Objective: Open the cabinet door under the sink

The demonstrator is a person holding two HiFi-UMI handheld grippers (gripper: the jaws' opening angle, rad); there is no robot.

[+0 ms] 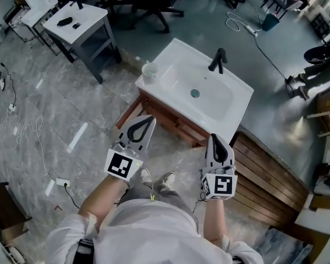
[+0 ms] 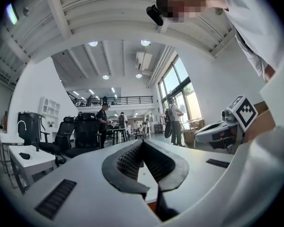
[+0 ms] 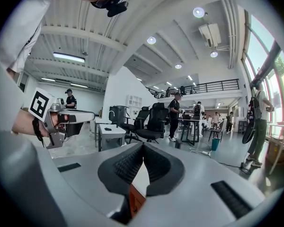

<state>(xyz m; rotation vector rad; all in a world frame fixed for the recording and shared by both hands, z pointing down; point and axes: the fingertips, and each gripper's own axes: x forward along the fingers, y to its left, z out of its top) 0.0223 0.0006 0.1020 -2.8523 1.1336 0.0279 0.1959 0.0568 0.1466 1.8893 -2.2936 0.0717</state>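
Observation:
The white sink with a black faucet sits on a wooden cabinet in front of me in the head view. A brown door panel angles out from the cabinet's left corner. My left gripper hovers over the cabinet's left front, shut and empty. My right gripper is shut and empty by the sink's right front corner. Both gripper views look level across the room. In them the left gripper and the right gripper have their tips together, with only a sliver of white top and brown wood below.
A white cup stands on the sink's left rim. A grey side table is at the far left, and a slatted wooden board lies right of the cabinet. A power strip and cables trail on the floor to the left. Office chairs and people stand farther off.

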